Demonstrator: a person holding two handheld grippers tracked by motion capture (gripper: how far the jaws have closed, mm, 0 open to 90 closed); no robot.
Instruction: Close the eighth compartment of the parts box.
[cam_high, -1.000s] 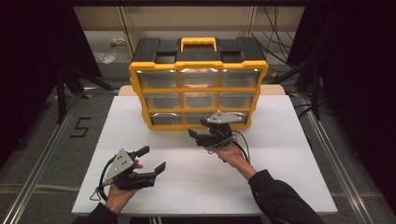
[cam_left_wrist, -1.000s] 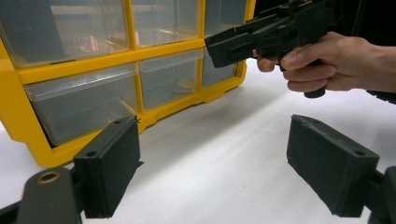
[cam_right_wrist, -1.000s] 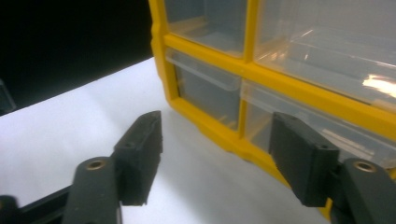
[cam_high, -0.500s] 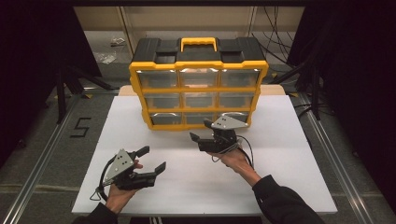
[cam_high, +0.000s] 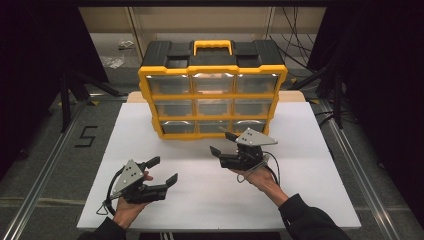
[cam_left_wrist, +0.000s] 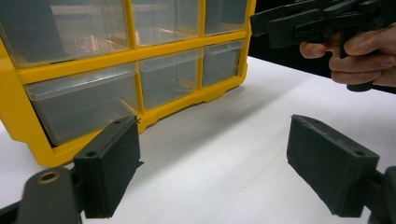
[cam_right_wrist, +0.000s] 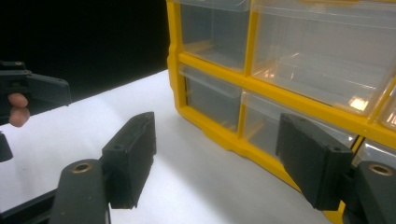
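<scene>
Organizer: the yellow drawer cabinet (cam_high: 212, 90) stands at the back of the white surface (cam_high: 310, 200), all drawers shut.
Right gripper (cam_high: 223, 144): fingers spread, empty, just before the bottom row.
Left gripper (cam_high: 162, 171): spread, empty, well apart.
Left to do: everything, apparently.

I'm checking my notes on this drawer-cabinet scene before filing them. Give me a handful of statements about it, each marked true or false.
1. The yellow drawer cabinet stands upright on the white table. True.
2. The right gripper is shut on a drawer. False: its jaws stand open with nothing between them, in front of the cabinet's bottom row.
3. The cabinet's front shows nine clear drawers, three rows of three. True.
4. The left gripper touches the cabinet. False: it sits apart from it, nearer the table's front edge, jaws open.
5. The cabinet's carry handle is black. False: it is yellow, set in a black top.
</scene>
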